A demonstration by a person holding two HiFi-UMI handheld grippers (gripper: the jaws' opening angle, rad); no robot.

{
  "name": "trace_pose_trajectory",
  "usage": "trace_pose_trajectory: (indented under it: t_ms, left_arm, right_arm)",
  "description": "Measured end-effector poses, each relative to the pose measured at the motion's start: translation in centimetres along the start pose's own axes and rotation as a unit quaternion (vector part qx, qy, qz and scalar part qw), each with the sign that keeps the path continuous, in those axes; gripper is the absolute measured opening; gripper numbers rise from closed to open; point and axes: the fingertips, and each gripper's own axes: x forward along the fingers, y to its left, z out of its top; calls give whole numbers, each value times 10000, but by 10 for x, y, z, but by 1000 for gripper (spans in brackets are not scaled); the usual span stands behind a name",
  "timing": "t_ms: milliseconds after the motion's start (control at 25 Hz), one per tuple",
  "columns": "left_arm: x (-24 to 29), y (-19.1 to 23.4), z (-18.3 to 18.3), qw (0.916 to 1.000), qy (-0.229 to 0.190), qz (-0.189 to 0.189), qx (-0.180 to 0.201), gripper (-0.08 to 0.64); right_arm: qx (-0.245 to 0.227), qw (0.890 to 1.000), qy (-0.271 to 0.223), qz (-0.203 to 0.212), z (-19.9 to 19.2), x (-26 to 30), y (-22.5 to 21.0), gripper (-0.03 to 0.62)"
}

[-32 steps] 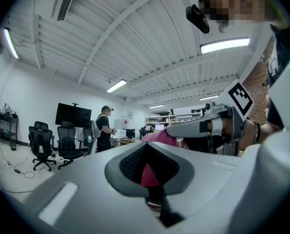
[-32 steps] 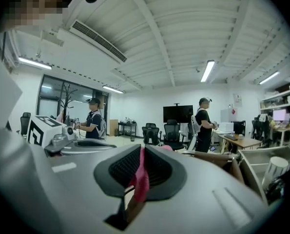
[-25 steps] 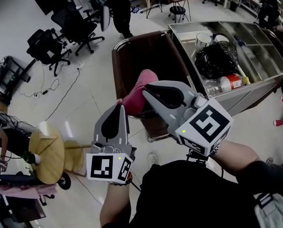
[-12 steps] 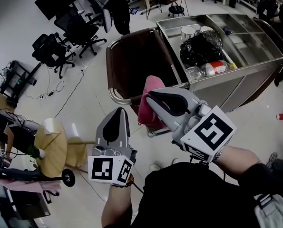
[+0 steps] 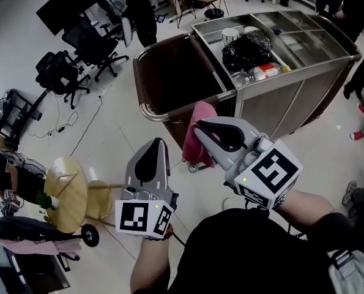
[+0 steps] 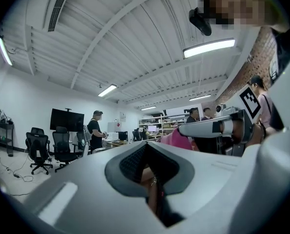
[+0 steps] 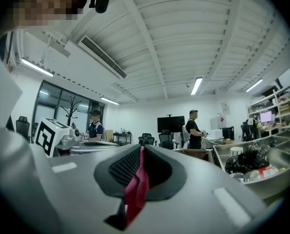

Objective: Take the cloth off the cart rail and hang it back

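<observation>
The pink cloth (image 5: 199, 143) is held off the rail, clamped in the right tongs (image 5: 200, 126). In the right gripper view a narrow fold of it is pinched between the 2 pads. The rest is seen hanging below the tongs, just in front of the cart's near end. Whether it touches the chrome rail (image 5: 152, 111) cannot be told. The left tongs (image 5: 156, 144) are held beside the right ones, closed together with nothing gripped. On the steel cart (image 5: 304, 41) a black bag (image 5: 248, 46), a bottle (image 5: 266, 71) and a white cup (image 5: 230, 34) are seen in the top tray. A brown sack (image 5: 175, 72) is hung inside the rail.
</observation>
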Motion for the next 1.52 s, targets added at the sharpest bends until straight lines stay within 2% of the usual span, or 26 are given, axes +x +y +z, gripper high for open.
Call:
trace_pose_trajectory:
  t_ms: [560,800,1200,1520]
  left_arm:
    - [-68,-23,31,9991,-113,-385,-99,3]
    - [-70,-34,30,9991,-71,-403,-125,3]
    - [-64,-51,31,9996,-66,-290,37,3]
    - [-60,-61,33,9993,-78,-348,-56,3]
  right_arm:
    - [-173,9988,215,-400,6,-24,74,23]
    - [-163,9987,261,-417,6,-36,76,23]
    - [-147,9994,209,-239,5,-47,68,23]
    - [-149,9995,175,-217,9,-55,64,23]
